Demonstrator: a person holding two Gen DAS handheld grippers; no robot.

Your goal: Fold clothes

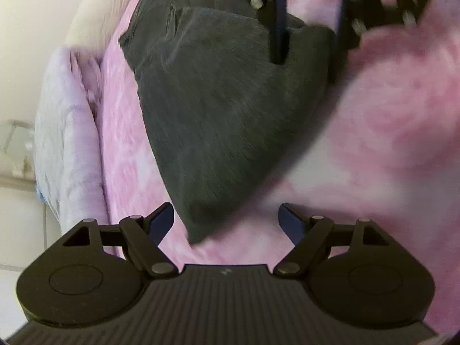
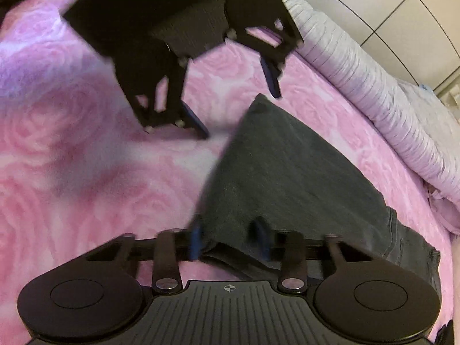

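Note:
A dark grey denim garment (image 1: pixel 218 115) lies folded into a wedge on the pink rose-patterned blanket (image 1: pixel 388 143). My left gripper (image 1: pixel 227 212) is open wide, and the wedge's narrow corner lies loose between its fingers. At the far, wide end, my right gripper (image 1: pixel 310 37) clamps the cloth's edge. In the right wrist view the garment (image 2: pixel 287 172) bunches between the blue pads of my right gripper (image 2: pixel 228 237), which is shut on it. The left gripper (image 2: pixel 240 115) hovers open over the far tip. Both views are blurred.
A lilac quilted cover (image 1: pixel 66 115) is bunched along the bed's edge beside the garment, also the cover (image 2: pixel 373 86) in the right wrist view. Behind it stands a tiled wall (image 2: pixel 402 14). The pink blanket (image 2: pixel 72 158) spreads wide on the other side.

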